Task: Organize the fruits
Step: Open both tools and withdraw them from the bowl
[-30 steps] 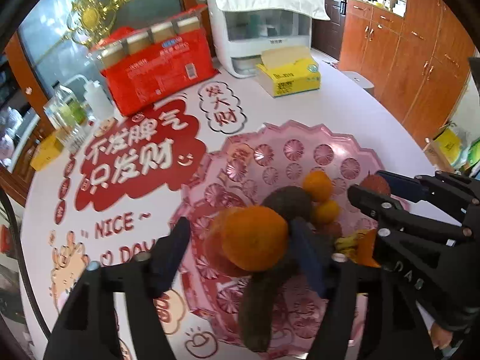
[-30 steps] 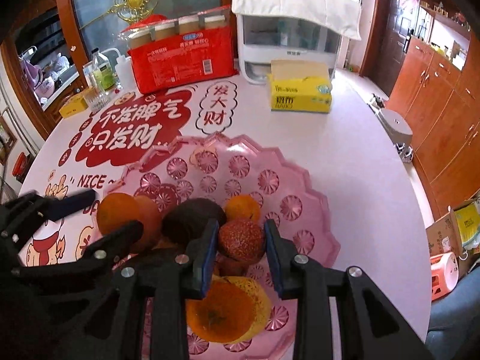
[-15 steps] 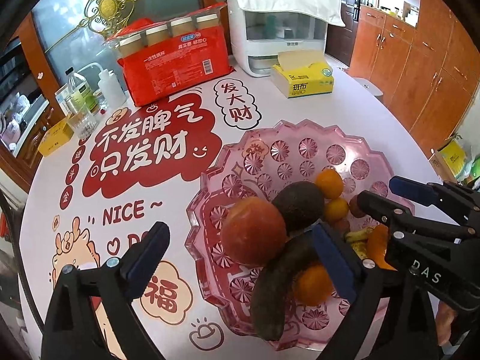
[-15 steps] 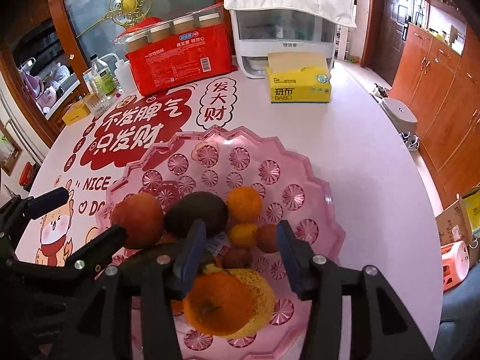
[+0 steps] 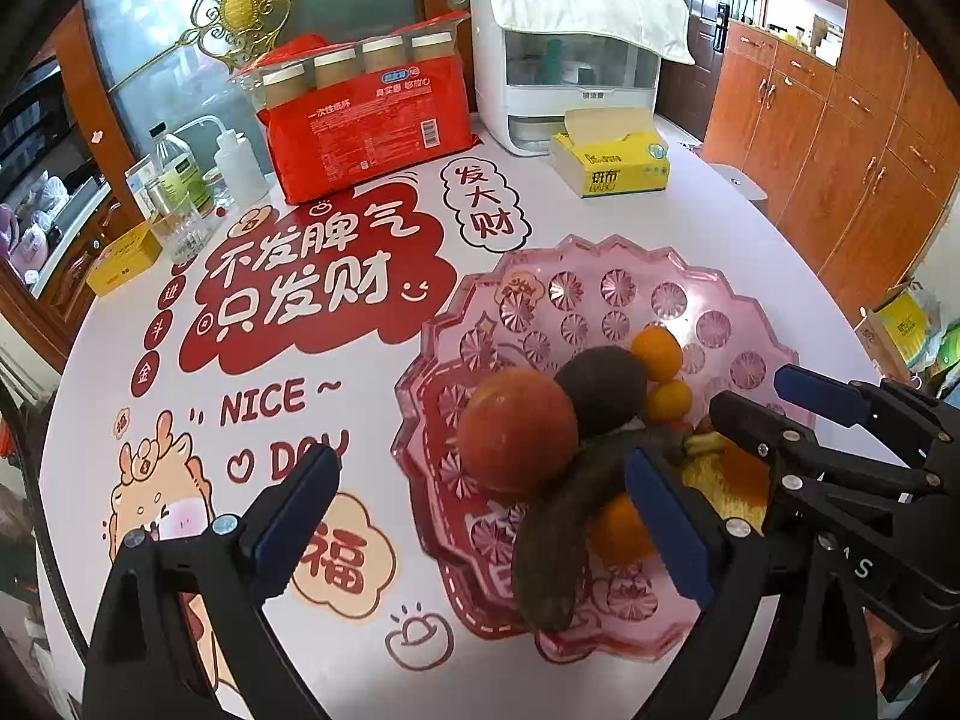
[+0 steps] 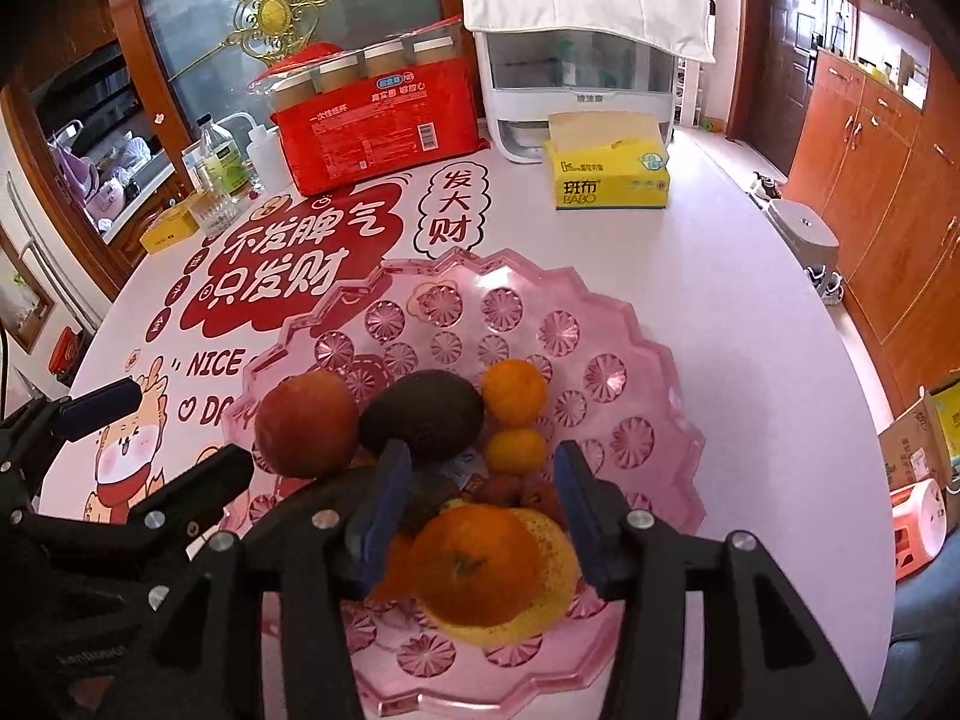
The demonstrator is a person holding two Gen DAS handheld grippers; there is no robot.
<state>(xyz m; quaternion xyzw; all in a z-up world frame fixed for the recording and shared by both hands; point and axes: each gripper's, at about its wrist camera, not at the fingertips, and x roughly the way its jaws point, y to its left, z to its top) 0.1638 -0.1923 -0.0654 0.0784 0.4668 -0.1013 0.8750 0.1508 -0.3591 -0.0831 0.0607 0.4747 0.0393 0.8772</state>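
Observation:
A pink scalloped plastic tray (image 5: pixel 606 288) (image 6: pixel 600 324) holds a pile of fruit: a red-orange round fruit (image 5: pixel 516 429) (image 6: pixel 306 423), a dark avocado (image 5: pixel 603 390) (image 6: pixel 423 414), two small oranges (image 5: pixel 657 348) (image 6: pixel 515 391), a dark elongated fruit (image 5: pixel 561 531), a large orange (image 6: pixel 477 564) on a yellow fruit, and small red lychees (image 6: pixel 501 489). My left gripper (image 5: pixel 480 534) is open and empty, above the tray's left side. My right gripper (image 6: pixel 480 501) is open and empty, above the near fruit.
The round white table carries red printed stickers (image 5: pixel 312 288). At the back stand a red pack of paper cups (image 5: pixel 366 126), a white appliance (image 5: pixel 576 60), a yellow tissue box (image 5: pixel 612 162) and bottles (image 5: pixel 180 180). Wooden cabinets (image 5: pixel 852 138) line the right.
Both grippers opened and drew back. The left let go of the orange fruit and the right let go of the lychee; both now lie in the tray.

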